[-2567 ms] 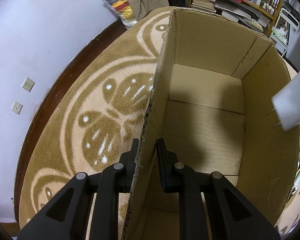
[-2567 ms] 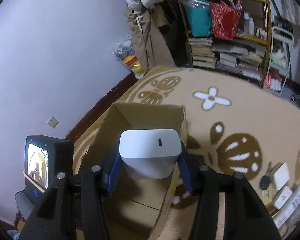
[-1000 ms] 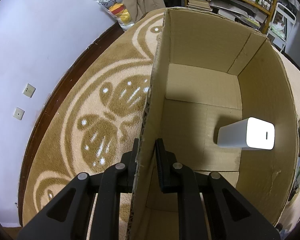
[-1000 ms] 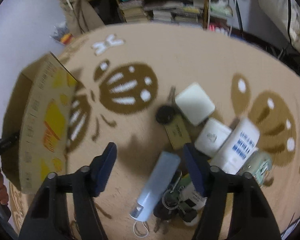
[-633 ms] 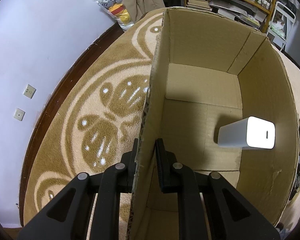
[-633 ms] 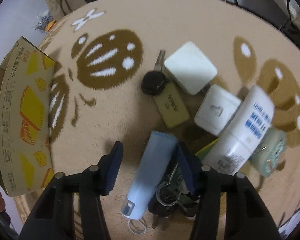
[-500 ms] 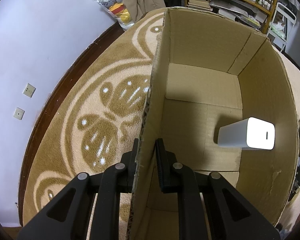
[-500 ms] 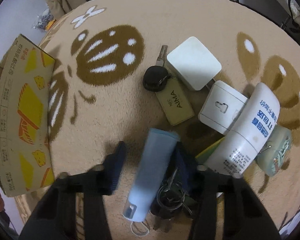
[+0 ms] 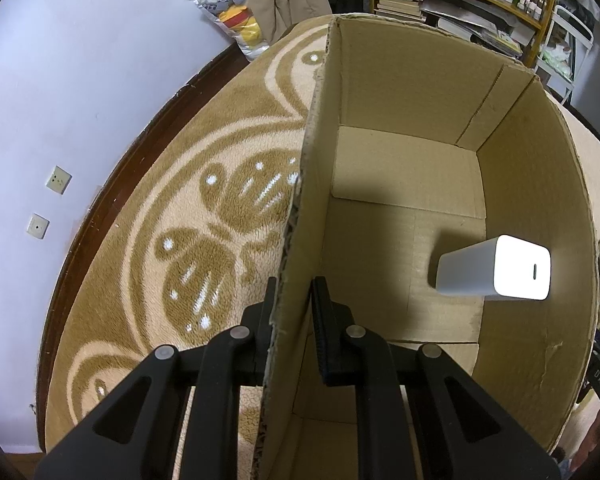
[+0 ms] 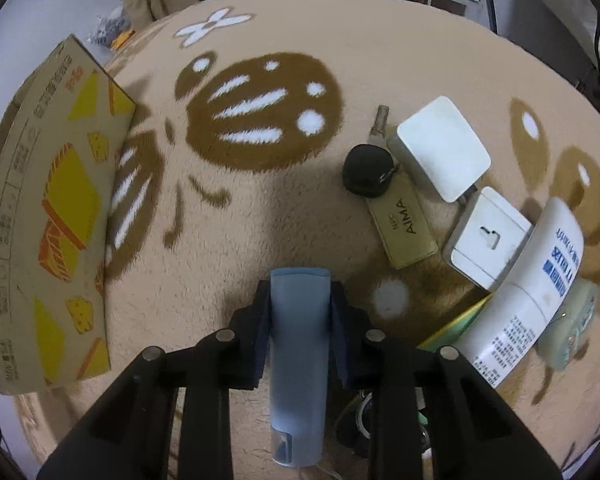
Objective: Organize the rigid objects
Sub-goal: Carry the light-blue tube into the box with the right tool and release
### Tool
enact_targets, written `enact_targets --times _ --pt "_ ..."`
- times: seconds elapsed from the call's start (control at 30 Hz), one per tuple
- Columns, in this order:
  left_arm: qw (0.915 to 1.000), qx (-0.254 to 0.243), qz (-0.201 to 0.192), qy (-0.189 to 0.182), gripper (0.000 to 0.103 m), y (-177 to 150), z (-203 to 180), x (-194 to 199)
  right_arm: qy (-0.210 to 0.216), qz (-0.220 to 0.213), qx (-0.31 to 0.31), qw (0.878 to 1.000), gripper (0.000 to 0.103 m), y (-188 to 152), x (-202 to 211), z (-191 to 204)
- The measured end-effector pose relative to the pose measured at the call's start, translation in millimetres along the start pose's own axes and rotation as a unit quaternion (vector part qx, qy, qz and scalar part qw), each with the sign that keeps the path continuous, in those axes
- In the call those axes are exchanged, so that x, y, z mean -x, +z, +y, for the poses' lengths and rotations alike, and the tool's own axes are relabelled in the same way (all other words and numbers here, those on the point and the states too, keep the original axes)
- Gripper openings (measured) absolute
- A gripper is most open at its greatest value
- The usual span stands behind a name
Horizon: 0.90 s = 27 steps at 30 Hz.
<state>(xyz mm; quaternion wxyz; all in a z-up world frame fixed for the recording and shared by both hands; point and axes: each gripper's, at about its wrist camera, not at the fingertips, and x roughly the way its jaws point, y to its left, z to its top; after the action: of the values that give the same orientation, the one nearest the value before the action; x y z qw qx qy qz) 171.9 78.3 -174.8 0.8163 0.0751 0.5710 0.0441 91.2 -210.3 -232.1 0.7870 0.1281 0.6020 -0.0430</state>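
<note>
Left hand-held gripper (image 9: 294,312) clamped on cardboard box (image 9: 532,184) wall; right hand-held gripper (image 10: 299,312) closing around blue tube (image 10: 299,344)

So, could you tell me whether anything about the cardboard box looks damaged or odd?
Yes: the brown cardboard box has a small tear in its right wall near the rim, and the edge pinched by the left claw looks frayed.

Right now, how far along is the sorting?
Done: one white block stands in the cardboard box, whose wall the left claw clamps. In hand: right claw closing around the blue tube. Left: key fob, tan tag, white bottle, others.
</note>
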Motion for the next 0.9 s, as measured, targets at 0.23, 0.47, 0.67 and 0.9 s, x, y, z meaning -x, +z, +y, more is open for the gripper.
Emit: enact_targets --times 0.23,0.47,0.67,0.9 --pt "1.0000 0.001 0.000 0.000 0.014 0 0 0 0.007 -0.053 -0.007 0.999 0.029 3 20 6" --pt "1.0000 0.002 0.001 -0.001 0.014 0 -1 0 0.044 -0.145 0.033 0.988 0.029 11 71 34" --pt "1.0000 0.003 0.003 -0.002 0.014 0 1 -1 0.077 -0.183 0.051 0.979 0.029 18 97 51" --pt "1.0000 0.000 0.002 0.000 0.014 0 0 -1 0.124 -0.240 0.060 0.961 0.029 23 127 67"
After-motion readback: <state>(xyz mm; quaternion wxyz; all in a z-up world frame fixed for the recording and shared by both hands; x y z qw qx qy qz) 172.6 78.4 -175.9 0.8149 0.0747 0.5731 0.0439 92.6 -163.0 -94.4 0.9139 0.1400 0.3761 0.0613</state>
